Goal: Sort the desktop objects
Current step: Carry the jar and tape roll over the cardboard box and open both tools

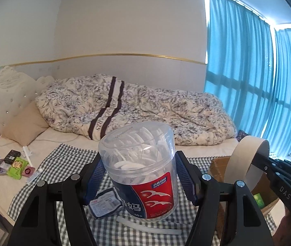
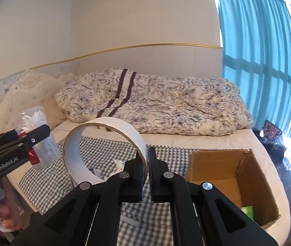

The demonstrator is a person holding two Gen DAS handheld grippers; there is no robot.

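two things in the air at once right now. my left gripper (image 1: 140, 176) is clamped on the clear plastic tub of white floss picks with the red and blue label (image 1: 139, 170), pads squeezing it on both sides, tub roughly upright and lifted off the grey-and-white checked cloth (image 2: 104, 151) on the bed. my right gripper (image 2: 147, 170) is pinched together on the wall of the wide beige roll of masking tape (image 2: 104, 151), one finger inside the ring, one outside, so the roll hangs off to the left of the jaws.

the open brown cardboard box (image 2: 245, 176) sits at the right end of the cloth, with something green already in the bottom. my guess is both go in there.

tips for doing this bit well: bring the tape over the opening first since it's closer, go low before letting go so it doesn't roll out. keep the tub level and don't over-squeeze, that thin plastic looks slippery. a white strip (image 1: 145, 226) and a small printed packet (image 1: 104, 203) are on the cloth underneath.
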